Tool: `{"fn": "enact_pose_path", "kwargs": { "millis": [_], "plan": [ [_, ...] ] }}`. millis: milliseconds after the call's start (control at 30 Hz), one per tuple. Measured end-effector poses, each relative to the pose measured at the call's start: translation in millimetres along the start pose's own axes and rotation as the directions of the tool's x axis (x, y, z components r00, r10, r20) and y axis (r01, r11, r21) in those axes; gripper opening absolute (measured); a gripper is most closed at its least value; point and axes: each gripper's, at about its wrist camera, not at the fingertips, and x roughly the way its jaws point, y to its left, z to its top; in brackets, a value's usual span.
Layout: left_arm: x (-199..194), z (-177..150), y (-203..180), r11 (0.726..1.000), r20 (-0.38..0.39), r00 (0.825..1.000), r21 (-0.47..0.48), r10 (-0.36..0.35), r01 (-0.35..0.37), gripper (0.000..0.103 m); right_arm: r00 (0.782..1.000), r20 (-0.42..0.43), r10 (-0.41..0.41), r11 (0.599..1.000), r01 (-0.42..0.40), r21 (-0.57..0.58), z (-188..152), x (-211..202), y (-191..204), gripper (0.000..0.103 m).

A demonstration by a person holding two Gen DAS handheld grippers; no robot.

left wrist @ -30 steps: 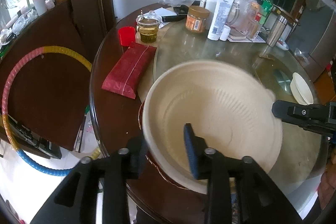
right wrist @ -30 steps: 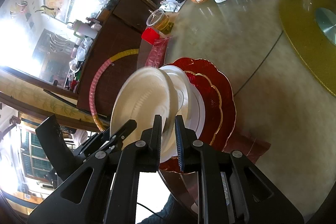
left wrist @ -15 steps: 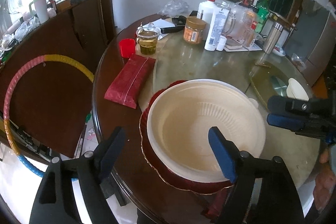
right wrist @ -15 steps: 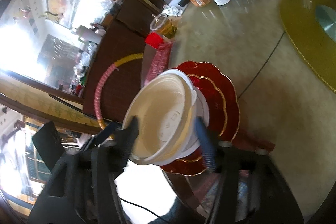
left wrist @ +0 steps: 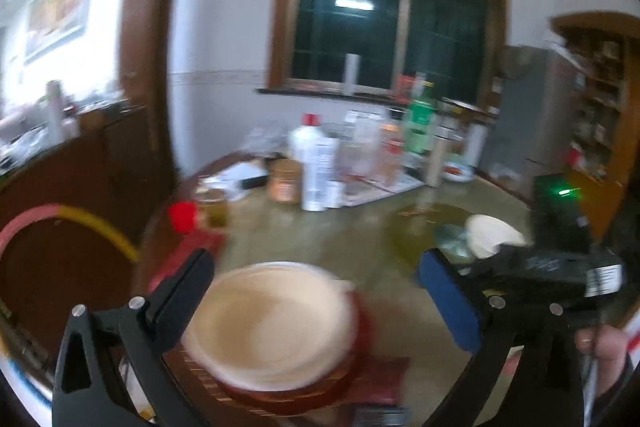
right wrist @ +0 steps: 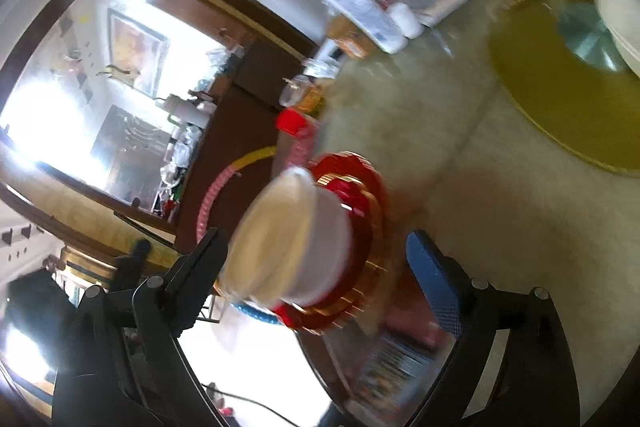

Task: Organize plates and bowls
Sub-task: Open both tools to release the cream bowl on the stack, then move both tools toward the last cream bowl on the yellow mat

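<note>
My left gripper (left wrist: 316, 293) and right gripper (right wrist: 316, 267) gape wide, empty; the remaining cream bowl (left wrist: 494, 233) lies at two o'clock, nearer my right.

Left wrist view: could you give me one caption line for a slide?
Open left hand-held gripper above a cream bowl stacked on red plates.

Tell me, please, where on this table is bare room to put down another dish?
Bare glass lies between the stack with the cream bowl, the white bottle and the gold turntable. The far edge, around the bottles and jars, is crowded.
</note>
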Motion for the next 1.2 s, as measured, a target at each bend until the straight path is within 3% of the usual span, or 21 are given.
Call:
{"fn": "enact_pose_path", "kwargs": {
  "millis": [167, 233, 400, 500, 700, 800, 1033, 1133, 1200],
  "plan": [
    [36, -2, -59, 0.988, -0.107, 0.983, 0.026, -0.150, 0.154, 0.103, 0.996, 0.066, -0.060, 0.993, 0.052, 0.109, -3, -46, -59, 0.093],
    [53, -5, -84, 0.978, -0.155, 0.968, 0.036, -0.198, 0.206, 0.103, 0.991, 0.102, -0.087, 0.987, 0.071, 0.145, -4, -68, -81, 0.103],
    [85, -18, -126, 0.966, -0.241, 0.941, 0.045, -0.238, 0.256, 0.103, 0.969, 0.180, -0.170, 0.964, 0.125, 0.234, -3, -119, -131, 0.103],
    [108, -22, -146, 0.966, -0.286, 0.930, 0.047, -0.232, 0.255, 0.103, 0.943, 0.216, -0.252, 0.942, 0.187, 0.278, 1, -146, -153, 0.103],
    [159, -23, -179, 0.974, -0.349, 0.916, 0.032, -0.199, 0.223, 0.103, 0.921, 0.217, -0.323, 0.909, 0.238, 0.341, 18, -172, -179, 0.103],
    [186, -20, -189, 0.977, -0.382, 0.904, 0.006, -0.193, 0.211, 0.103, 0.932, 0.210, -0.295, 0.901, 0.199, 0.386, 29, -179, -193, 0.103],
    [227, -12, -201, 0.987, -0.404, 0.901, -0.038, -0.160, 0.158, 0.102, 0.913, 0.296, -0.280, 0.892, 0.134, 0.432, 58, -191, -212, 0.102],
    [240, -10, -209, 0.989, -0.398, 0.905, -0.039, -0.148, 0.145, 0.102, 0.911, 0.308, -0.276, 0.893, 0.123, 0.433, 72, -186, -218, 0.094],
    [248, -9, -214, 0.992, -0.386, 0.914, -0.030, -0.123, 0.121, 0.102, 0.910, 0.312, -0.275, 0.891, 0.119, 0.439, 79, -181, -223, 0.079]
  ]
}}
